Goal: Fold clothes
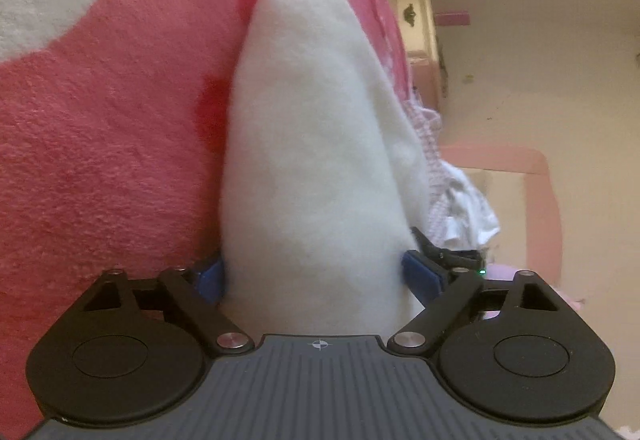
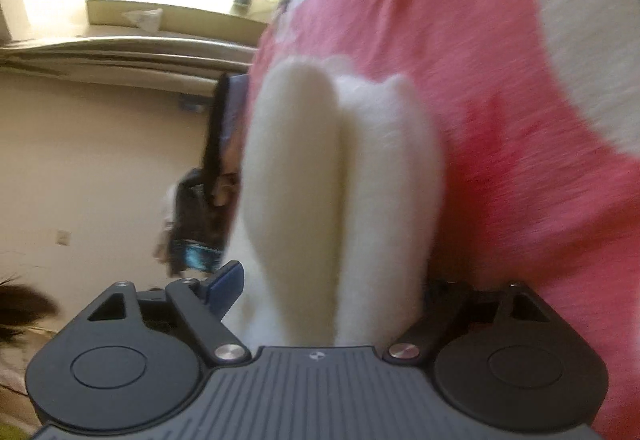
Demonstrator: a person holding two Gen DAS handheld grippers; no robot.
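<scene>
A thick fold of white fleece cloth (image 1: 316, 144) rises from between the blue pads (image 1: 210, 276) of my left gripper (image 1: 314, 272), which is shut on it. In the right wrist view the same white fleece (image 2: 340, 180), doubled into two lobes, fills my right gripper (image 2: 328, 292), also shut on it. Only that gripper's left blue pad (image 2: 228, 288) shows; the right one is hidden by cloth. Behind the white cloth lies pink fleece (image 1: 100, 144) with white patches (image 2: 592, 40). Each view catches part of the other gripper close beside the cloth (image 1: 460, 258) (image 2: 224, 120).
A crumpled pink-and-white checked garment (image 1: 448, 192) lies to the right of the left gripper. Pink furniture (image 1: 540, 208) and a cream wall stand beyond it. The right wrist view shows a bright window ledge (image 2: 160, 20), a beige wall and a person's dark hair (image 2: 24, 308).
</scene>
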